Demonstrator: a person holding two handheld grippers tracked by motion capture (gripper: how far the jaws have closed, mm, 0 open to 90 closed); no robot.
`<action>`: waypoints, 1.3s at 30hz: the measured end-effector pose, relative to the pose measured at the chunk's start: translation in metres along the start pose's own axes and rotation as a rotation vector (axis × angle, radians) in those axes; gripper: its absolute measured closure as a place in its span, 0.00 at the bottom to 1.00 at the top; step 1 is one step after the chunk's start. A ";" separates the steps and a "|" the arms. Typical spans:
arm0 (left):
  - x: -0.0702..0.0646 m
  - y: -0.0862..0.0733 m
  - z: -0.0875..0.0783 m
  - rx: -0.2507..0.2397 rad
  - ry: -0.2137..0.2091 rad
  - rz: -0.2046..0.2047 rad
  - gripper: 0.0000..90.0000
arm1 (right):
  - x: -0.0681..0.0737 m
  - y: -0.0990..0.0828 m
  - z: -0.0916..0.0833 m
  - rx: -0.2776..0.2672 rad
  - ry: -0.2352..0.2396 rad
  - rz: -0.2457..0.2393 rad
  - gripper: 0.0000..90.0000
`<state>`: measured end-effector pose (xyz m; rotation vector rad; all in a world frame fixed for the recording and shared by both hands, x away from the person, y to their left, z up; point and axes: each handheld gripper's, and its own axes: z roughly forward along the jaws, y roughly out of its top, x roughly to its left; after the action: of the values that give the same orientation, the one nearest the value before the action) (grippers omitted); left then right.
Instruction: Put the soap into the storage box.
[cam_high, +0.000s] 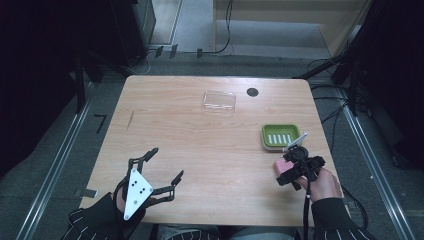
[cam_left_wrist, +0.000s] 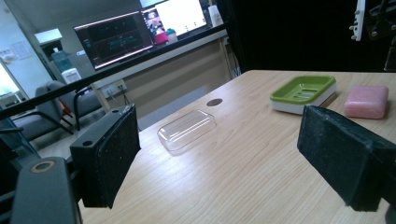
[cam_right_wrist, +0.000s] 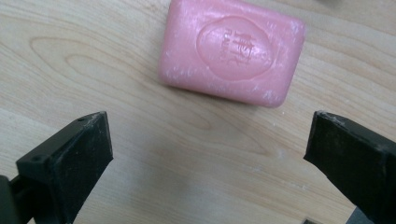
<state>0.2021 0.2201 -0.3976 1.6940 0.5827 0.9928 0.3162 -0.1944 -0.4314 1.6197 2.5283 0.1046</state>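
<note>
A: What sits closest, low in the high view?

B: Two striped sleeves at the bottom edge. At lower left the left gripper (cam_high: 164, 167) lies low over the worktop (cam_high: 200, 150), its fingers spread wide with bare wood between them. At lower right the right gripper (cam_high: 288, 172) hovers over the pink soap bar (cam_high: 281, 165), which lies flat on the wood near the worktop's right edge.

A: Is the soap gripped?

B: No. In the right gripper view the soap (cam_right_wrist: 232, 50) fills the upper middle of the frame, stamped face up, and the two black fingers (cam_right_wrist: 70, 158) stand far apart at lower left and lower right, touching nothing.

A: And farther back?

B: Just above the soap in the high view stands the green soap dish (cam_high: 280, 136), close to the bar but apart from it. The left gripper view shows them side by side at upper right, dish (cam_left_wrist: 303, 91) left of soap (cam_left_wrist: 367, 101).

A: Beyond that?

B: A clear plastic lid (cam_high: 219, 100) in the upper middle of the worktop, well apart from the dish, with a small dark round hole (cam_high: 252, 92) just to its right. Monitors (cam_left_wrist: 140, 30) glow at the top of the left gripper view.
</note>
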 end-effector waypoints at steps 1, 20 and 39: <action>0.000 0.000 0.000 -0.001 0.001 -0.001 0.15 | 0.000 0.001 0.000 0.000 0.001 0.007 0.01; 0.000 0.000 0.000 0.000 -0.002 0.003 0.15 | -0.016 0.027 0.005 -0.009 0.032 0.065 0.00; -0.001 0.000 -0.001 -0.004 -0.001 0.002 0.15 | -0.025 0.047 0.035 0.087 0.102 0.115 0.00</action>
<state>0.2012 0.2198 -0.3977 1.6914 0.5788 0.9940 0.3742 -0.1978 -0.4583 1.8389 2.5456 0.0931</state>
